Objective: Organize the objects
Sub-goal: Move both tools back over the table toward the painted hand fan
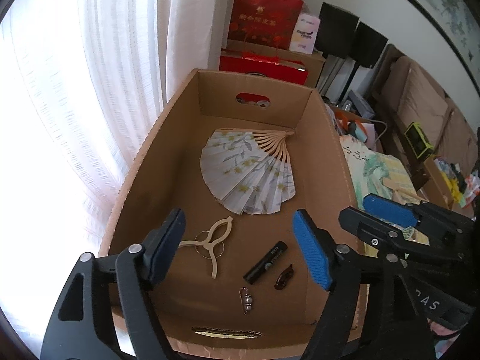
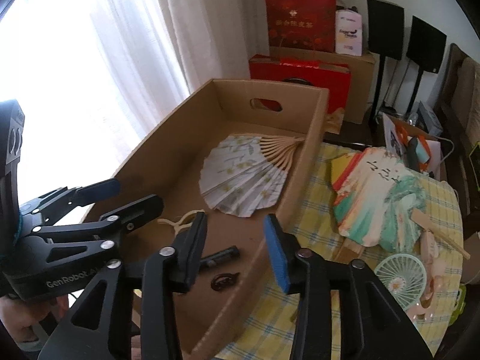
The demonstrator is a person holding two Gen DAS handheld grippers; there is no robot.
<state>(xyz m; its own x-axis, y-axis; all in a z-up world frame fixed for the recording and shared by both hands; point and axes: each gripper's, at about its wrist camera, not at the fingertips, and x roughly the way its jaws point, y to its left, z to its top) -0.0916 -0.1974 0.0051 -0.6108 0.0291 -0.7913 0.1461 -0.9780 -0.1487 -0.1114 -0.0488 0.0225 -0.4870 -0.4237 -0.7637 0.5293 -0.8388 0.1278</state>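
Both grippers hang open and empty over the cardboard box point(image 1: 168, 138)

Left gripper point(image 1: 237, 246) spread wide, right gripper point(image 2: 237, 249) parted less — nothing between either. In the box: cream hair clip point(image 1: 210, 240) near its left wall, black tube point(image 1: 265, 262), brown clip point(image 1: 284, 277), pearl pin point(image 1: 247, 298); open folding fan point(image 1: 249, 174) toward the far right corner. Outside — a painted fan point(image 2: 387, 198) on the checked cloth point(image 2: 318, 180).

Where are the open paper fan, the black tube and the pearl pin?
paper fan point(image 1: 249, 171): left wrist view, on its pleated paper.
black tube point(image 1: 265, 262): left wrist view, mid-body.
pearl pin point(image 1: 247, 300): left wrist view, on its beads.
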